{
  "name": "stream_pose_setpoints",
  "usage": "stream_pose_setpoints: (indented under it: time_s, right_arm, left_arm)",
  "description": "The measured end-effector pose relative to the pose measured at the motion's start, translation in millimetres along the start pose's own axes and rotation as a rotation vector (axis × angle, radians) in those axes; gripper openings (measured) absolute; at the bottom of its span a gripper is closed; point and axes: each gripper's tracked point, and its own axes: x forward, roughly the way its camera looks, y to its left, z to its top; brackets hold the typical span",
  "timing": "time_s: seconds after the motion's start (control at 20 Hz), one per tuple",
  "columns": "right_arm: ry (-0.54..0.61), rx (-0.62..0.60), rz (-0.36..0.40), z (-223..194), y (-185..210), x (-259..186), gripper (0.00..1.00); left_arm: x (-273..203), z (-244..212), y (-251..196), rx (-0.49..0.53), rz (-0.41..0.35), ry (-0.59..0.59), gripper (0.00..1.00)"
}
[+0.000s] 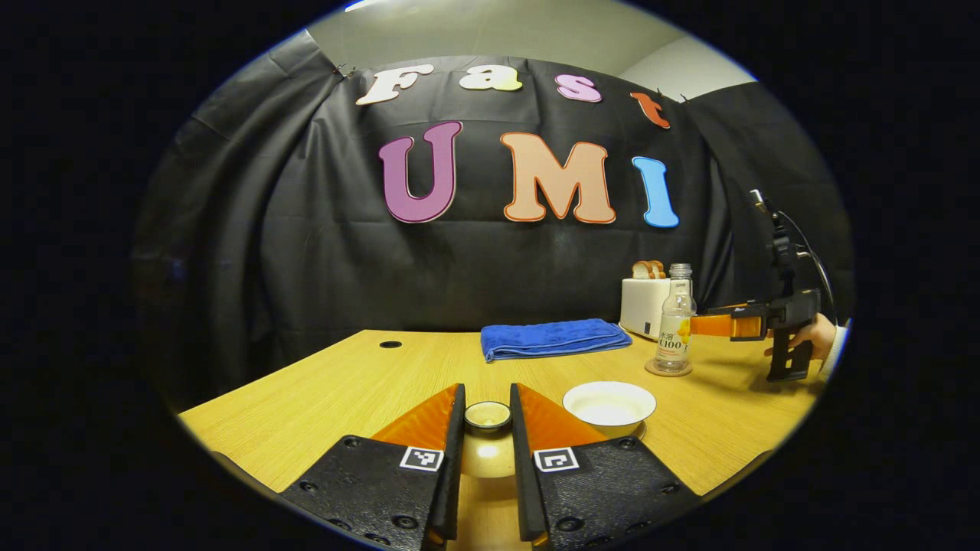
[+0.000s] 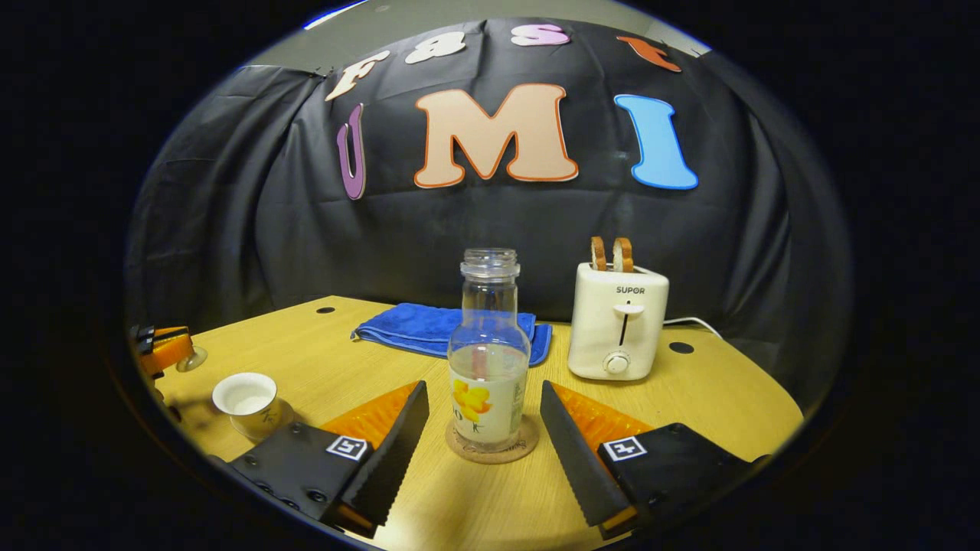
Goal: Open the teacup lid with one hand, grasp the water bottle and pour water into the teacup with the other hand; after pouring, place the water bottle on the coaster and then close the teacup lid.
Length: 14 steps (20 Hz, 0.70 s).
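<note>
My left gripper [image 1: 487, 392] is shut on the teacup lid [image 1: 488, 451], pinching its small round knob; the lid hangs above the wooden table [image 1: 344, 390]. The white teacup [image 1: 610, 403] stands uncovered just to the right. In the right gripper view the cup [image 2: 245, 396] rests on its saucer at the far left, with the left gripper [image 2: 164, 346] and lid beside it. The clear, uncapped water bottle [image 2: 488, 367], partly filled, stands upright on a round cork coaster [image 2: 490, 451]. My right gripper [image 2: 484, 390] is open, a finger on each side of the bottle and apart from it.
A folded blue towel [image 2: 429, 325] lies behind the bottle. A white toaster [image 2: 619, 321] with two bread slices stands at the back right, its cord trailing right. A hand [image 1: 815, 337] holds the right gripper near the table's right edge.
</note>
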Motion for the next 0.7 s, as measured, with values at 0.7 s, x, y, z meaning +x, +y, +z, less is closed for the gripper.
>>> stream_pose_setpoints:
  time_s: [0.7]
  right_arm:
    - [-0.085, -0.028, -0.009, -12.8, 2.7, -59.9, 0.91]
  left_arm:
    - [19.5, 23.3, -47.2, 0.044, -0.079, -0.028, 0.27]
